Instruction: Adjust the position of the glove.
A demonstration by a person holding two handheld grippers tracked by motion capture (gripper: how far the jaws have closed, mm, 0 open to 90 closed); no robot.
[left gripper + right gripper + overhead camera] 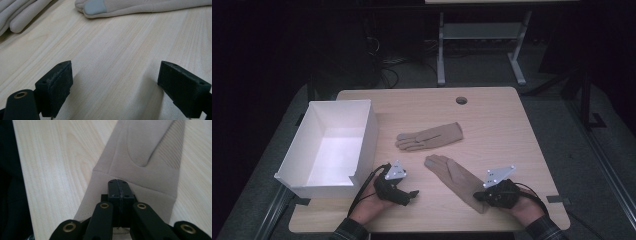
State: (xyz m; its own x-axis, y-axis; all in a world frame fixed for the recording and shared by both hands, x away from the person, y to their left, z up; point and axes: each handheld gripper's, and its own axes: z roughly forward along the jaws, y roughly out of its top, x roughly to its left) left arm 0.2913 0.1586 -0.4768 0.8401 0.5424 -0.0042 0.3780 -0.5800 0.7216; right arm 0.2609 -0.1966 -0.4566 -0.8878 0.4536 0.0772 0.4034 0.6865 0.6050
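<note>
My right gripper (480,196) was clenched on the cuff of the near glove (455,178), lower centre-right on the surface (502,125). My left gripper (115,85) stood released. Next, I judged, came carrying it to the box (332,147).

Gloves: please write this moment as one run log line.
right gripper: shut on near glove cuff | left gripper: open, holding nothing | far glove: flat on table | box: open
</note>
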